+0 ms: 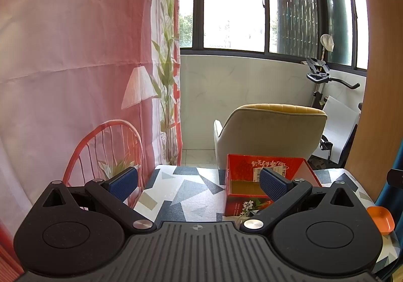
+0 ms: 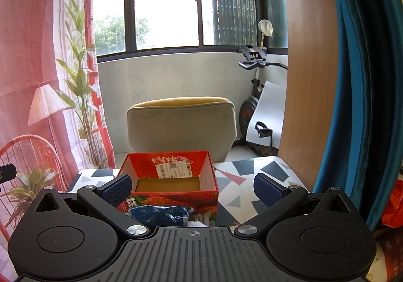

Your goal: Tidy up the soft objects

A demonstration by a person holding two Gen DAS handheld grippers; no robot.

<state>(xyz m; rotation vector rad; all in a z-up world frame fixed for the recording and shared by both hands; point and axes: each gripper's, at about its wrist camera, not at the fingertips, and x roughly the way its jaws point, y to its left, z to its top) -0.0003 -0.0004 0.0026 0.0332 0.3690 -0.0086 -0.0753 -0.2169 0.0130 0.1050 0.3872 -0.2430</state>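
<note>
A red open-top cardboard box (image 2: 205,178) with a strawberry print and a white label stands on the patterned table; its brown floor shows bare. Just in front of it lies a blue plastic soft pack (image 2: 161,214), partly hidden by the gripper body. My right gripper (image 2: 192,187) is open above the table, its blue pads either side of the box front. In the left wrist view the same red box (image 1: 241,168) sits to the right, and my left gripper (image 1: 199,183) is open with nothing between its fingers; its right pad overlaps the box.
The table (image 1: 186,191) has a white, grey and navy triangle cover. A beige chair (image 2: 181,125) stands behind it. An orange dish (image 1: 381,219) lies at the table's right. A pink printed backdrop (image 1: 75,55) hangs on the left, a teal curtain (image 2: 357,80) on the right.
</note>
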